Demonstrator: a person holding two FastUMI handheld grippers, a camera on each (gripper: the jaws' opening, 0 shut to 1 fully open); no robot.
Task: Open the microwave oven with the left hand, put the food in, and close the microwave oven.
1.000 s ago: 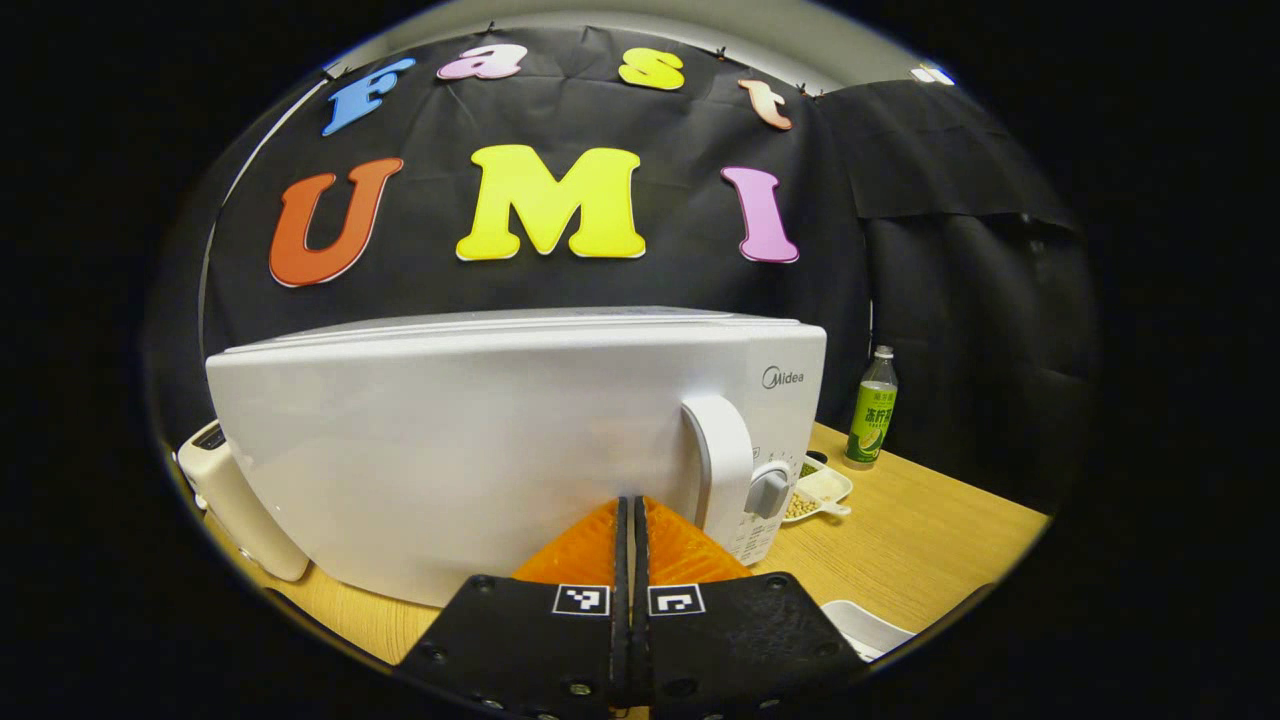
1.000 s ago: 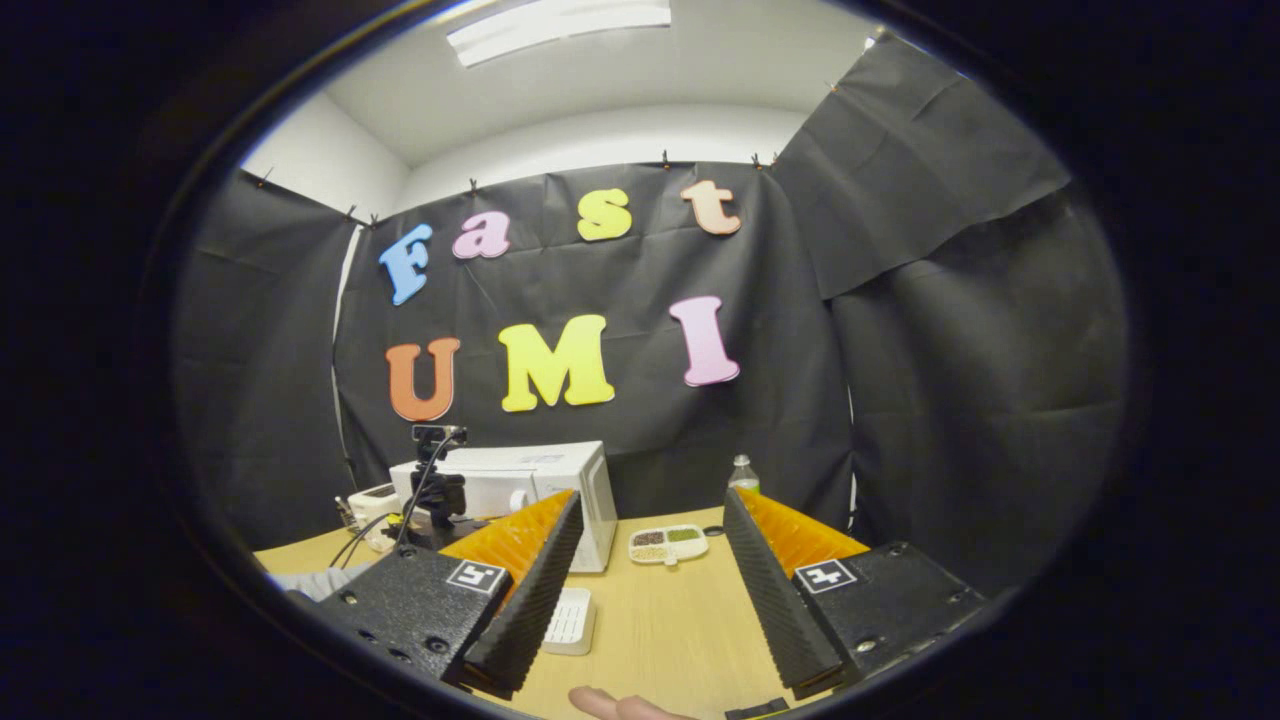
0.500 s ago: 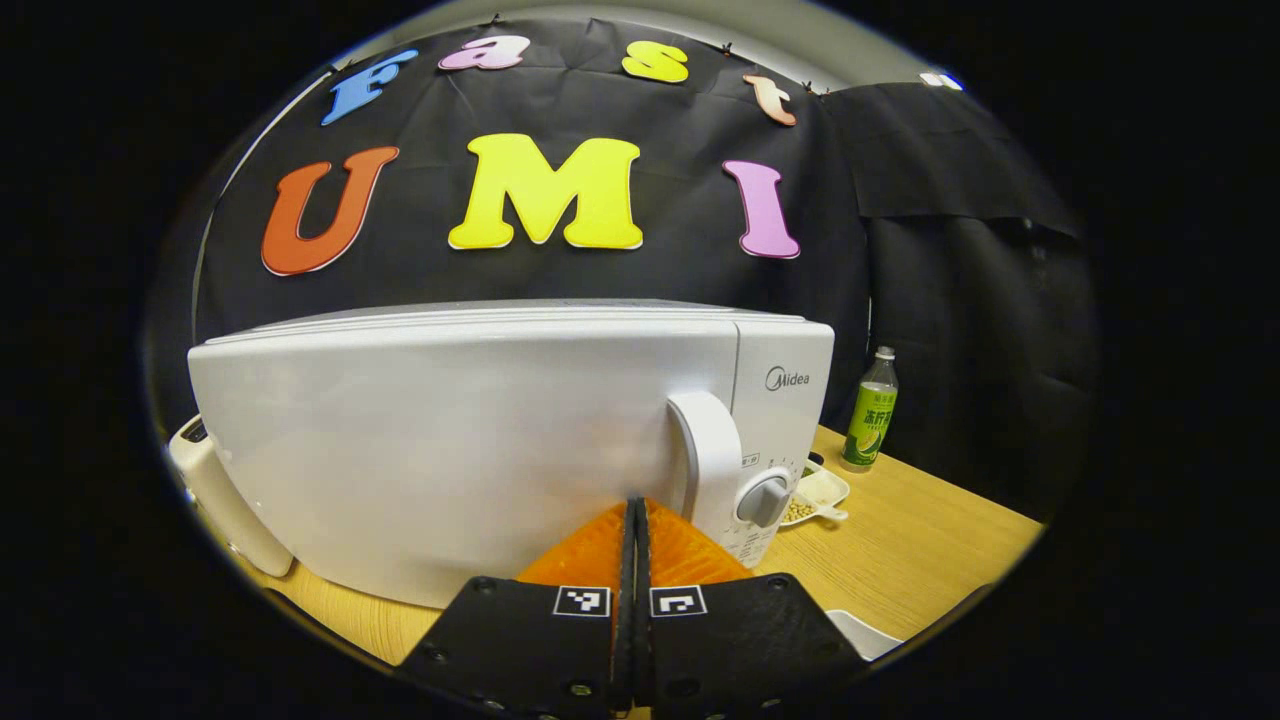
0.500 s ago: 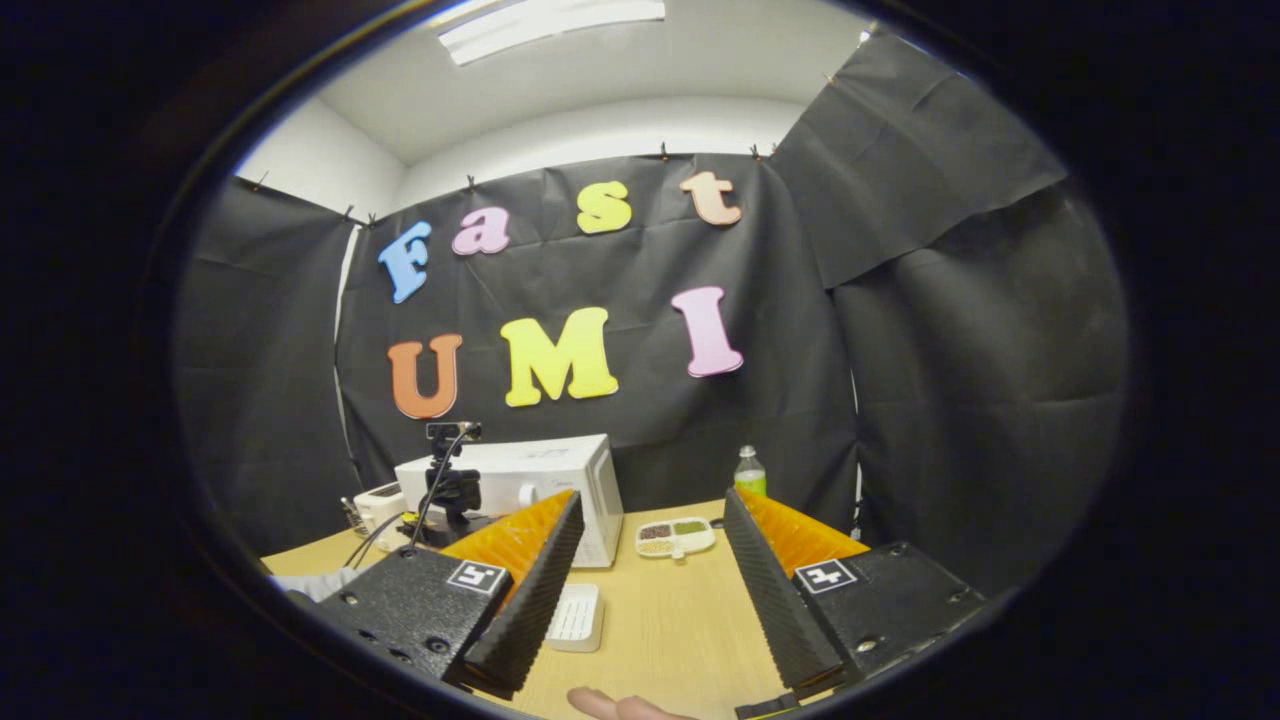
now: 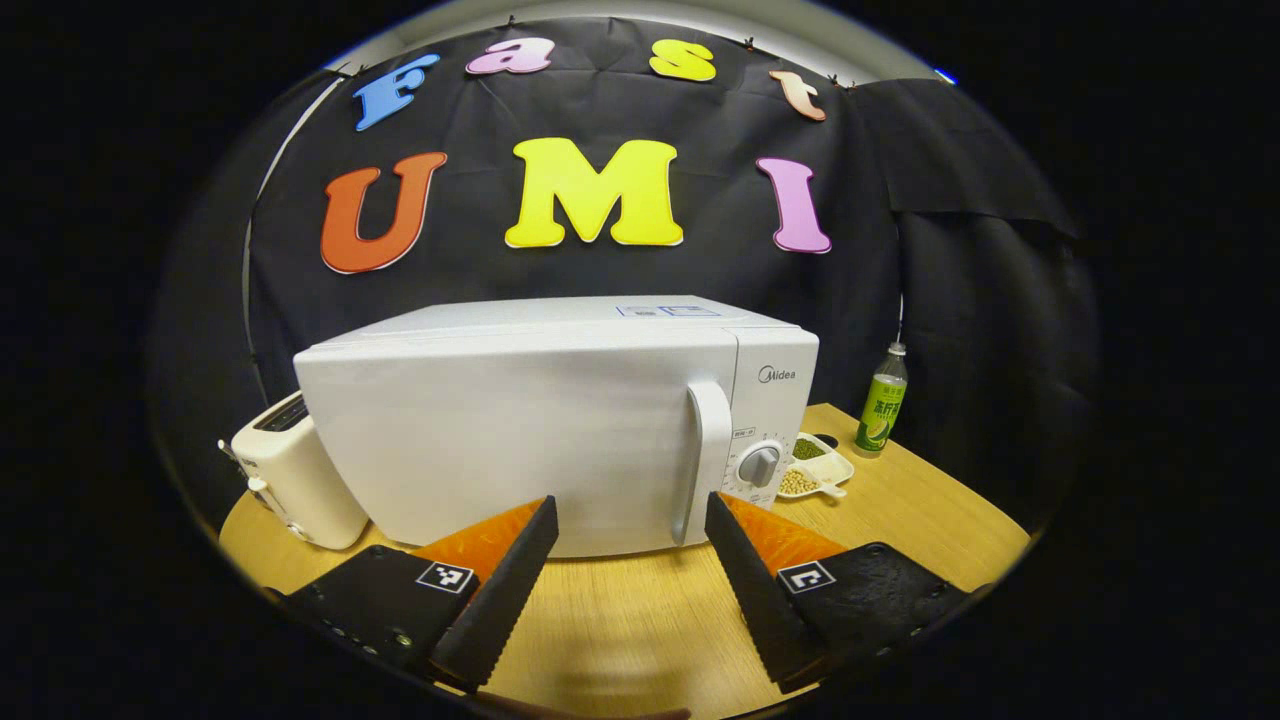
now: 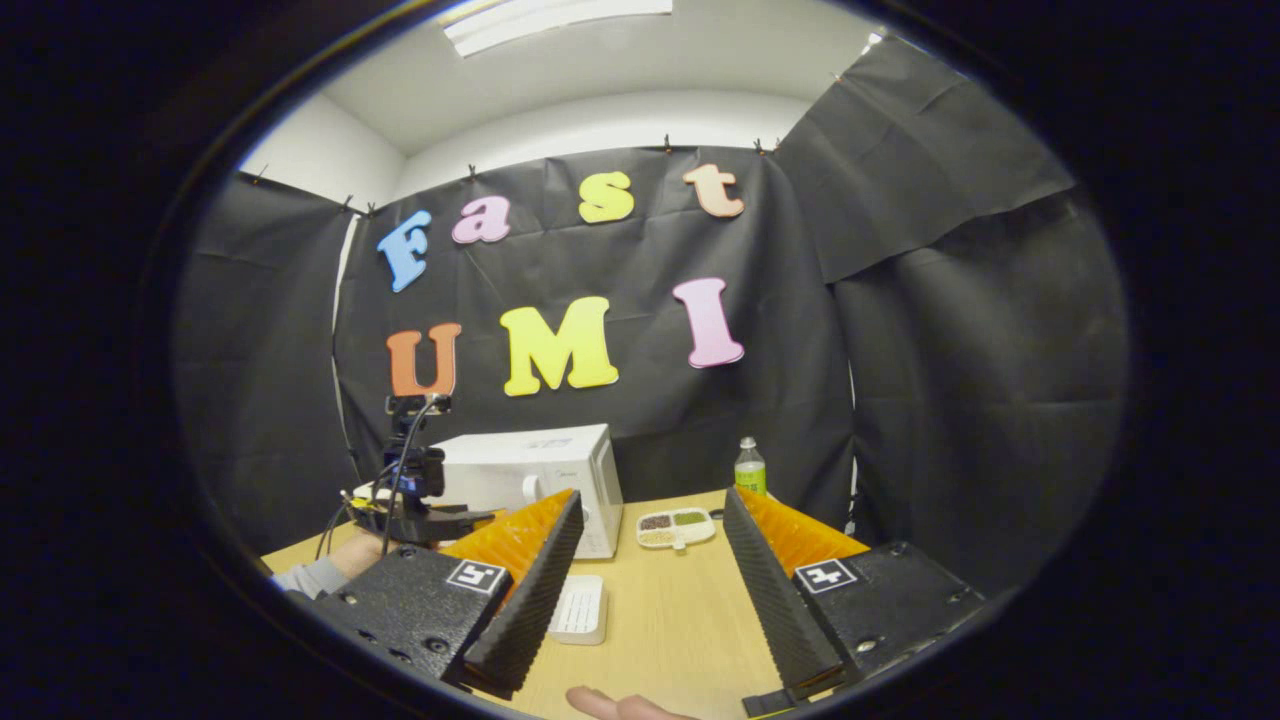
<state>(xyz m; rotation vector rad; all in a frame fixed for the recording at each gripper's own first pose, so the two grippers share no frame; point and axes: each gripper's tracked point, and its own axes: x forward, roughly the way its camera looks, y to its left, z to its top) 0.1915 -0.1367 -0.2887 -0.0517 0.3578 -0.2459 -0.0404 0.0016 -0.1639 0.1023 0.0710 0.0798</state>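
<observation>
1. So the microwave oven point(image 5: 530, 440) is sitting on the wooden table point(image 5: 900, 520) with its door shut, the vertical handle point(image 5: 706, 455) running down the right side of the door and a round knob point(image 5: 760, 465) just right of that.
2. The left gripper point(image 5: 628, 560) is hovering in front of the door with its two fingers spread wide apart, not touching the microwave and not holding anything.
3. A white toaster point(image 5: 295, 470) is sitting just left of the microwave, a divided snack dish point(image 5: 815, 470) with beans in it is lying just right of it, and a green-labelled bottle point(image 5: 880, 405) is standing a bit beyond the dish, near the black wall.
4. In the right gripper view, the right gripper point(image 6: 650, 590) is also hanging wide open with nothing between its fingers, well back from the microwave.
5. A small white container point(image 6: 580, 610) is lying on the table just beside that gripper's left finger. Can't tell what's inside it.
6. The other gripper point(image 6: 415, 490) is showing far off in that same view, in front of the microwave, with a hand point(image 6: 360, 550) and grey sleeve under it.
7. A fingertip is peeking in at the very bottom of the right gripper view.
</observation>
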